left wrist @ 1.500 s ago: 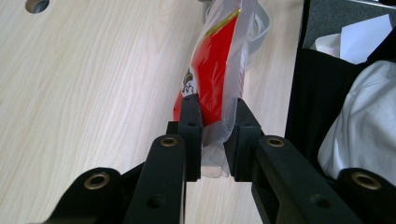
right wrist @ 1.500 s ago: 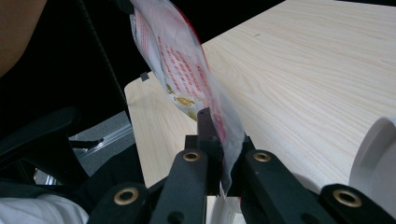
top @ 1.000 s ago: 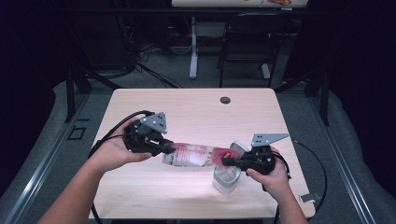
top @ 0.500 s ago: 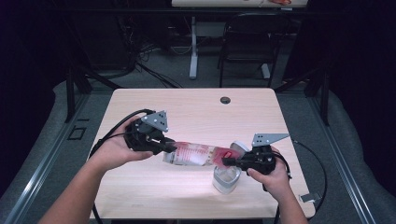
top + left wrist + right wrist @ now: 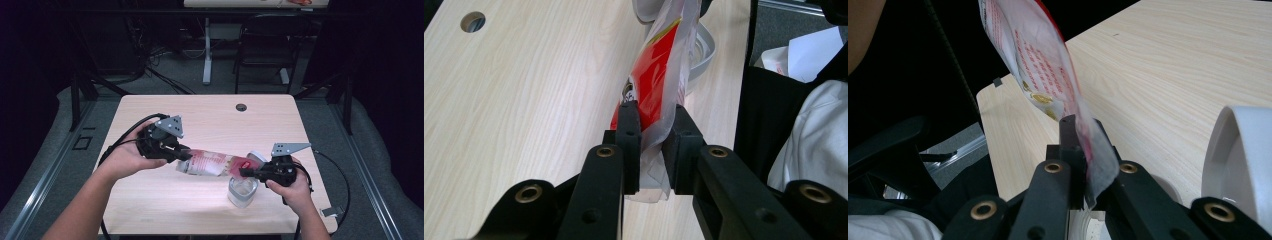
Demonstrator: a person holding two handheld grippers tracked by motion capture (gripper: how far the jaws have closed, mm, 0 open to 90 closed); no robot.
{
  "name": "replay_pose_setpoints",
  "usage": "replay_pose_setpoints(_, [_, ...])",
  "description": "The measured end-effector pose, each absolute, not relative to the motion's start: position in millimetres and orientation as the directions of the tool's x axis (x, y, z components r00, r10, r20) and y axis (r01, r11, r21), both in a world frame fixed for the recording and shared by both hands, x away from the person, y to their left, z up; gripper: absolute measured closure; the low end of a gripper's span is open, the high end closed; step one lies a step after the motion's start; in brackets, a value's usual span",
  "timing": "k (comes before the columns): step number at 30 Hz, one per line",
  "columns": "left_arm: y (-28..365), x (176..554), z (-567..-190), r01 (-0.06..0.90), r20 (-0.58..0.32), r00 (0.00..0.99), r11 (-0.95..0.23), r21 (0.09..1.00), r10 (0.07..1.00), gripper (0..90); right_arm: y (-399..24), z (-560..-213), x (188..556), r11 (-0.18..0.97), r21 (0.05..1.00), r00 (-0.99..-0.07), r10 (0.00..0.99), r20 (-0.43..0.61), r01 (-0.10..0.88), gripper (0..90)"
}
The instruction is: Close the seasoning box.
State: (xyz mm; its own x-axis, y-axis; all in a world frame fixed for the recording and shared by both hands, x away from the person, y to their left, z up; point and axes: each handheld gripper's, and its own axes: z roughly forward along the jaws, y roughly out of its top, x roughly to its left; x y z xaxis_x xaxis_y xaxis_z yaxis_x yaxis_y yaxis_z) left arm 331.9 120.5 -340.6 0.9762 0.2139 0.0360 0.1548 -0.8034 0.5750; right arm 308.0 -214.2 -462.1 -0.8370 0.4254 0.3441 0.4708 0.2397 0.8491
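Observation:
A clear plastic bag with red and white print [image 5: 212, 163] hangs stretched between my two grippers above the table. My left gripper [image 5: 184, 155] is shut on its left end; in the left gripper view the jaws pinch the clear film of the bag [image 5: 655, 90]. My right gripper [image 5: 246, 172] is shut on the bag's right end, where the film [image 5: 1048, 75] is squeezed flat between the jaws. Under the right end stands a clear round container [image 5: 242, 191], with a grey lid [image 5: 257, 158] lying just behind it.
The wooden table [image 5: 210, 120] has a cable hole [image 5: 241, 107] near its far edge. Black cables trail off the left and right table edges. A chair and desk legs stand on the floor beyond the table.

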Motion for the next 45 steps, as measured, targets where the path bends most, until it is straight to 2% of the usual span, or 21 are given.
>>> replay_pose_setpoints(14, [116.2,331.3,-336.5,0.134,0.039,0.981,-0.807,0.575,0.191,80.2,-214.8,-460.7,305.1,0.263,0.852,-0.838,0.452,0.306,0.453,88.4])
replay_pose_setpoints(26, [112.0,331.1,-333.6,0.122,0.045,0.983,-0.810,0.573,0.180,81.2,-216.9,-461.2,305.4,0.273,0.852,-0.834,0.473,0.285,0.446,82.8])
replay_pose_setpoints(45, [111.9,332.4,-333.6,0.126,0.044,0.982,-0.806,0.578,0.185,81.3,-217.9,-462.5,305.8,0.274,0.851,-0.833,0.473,0.285,0.447,85.7])
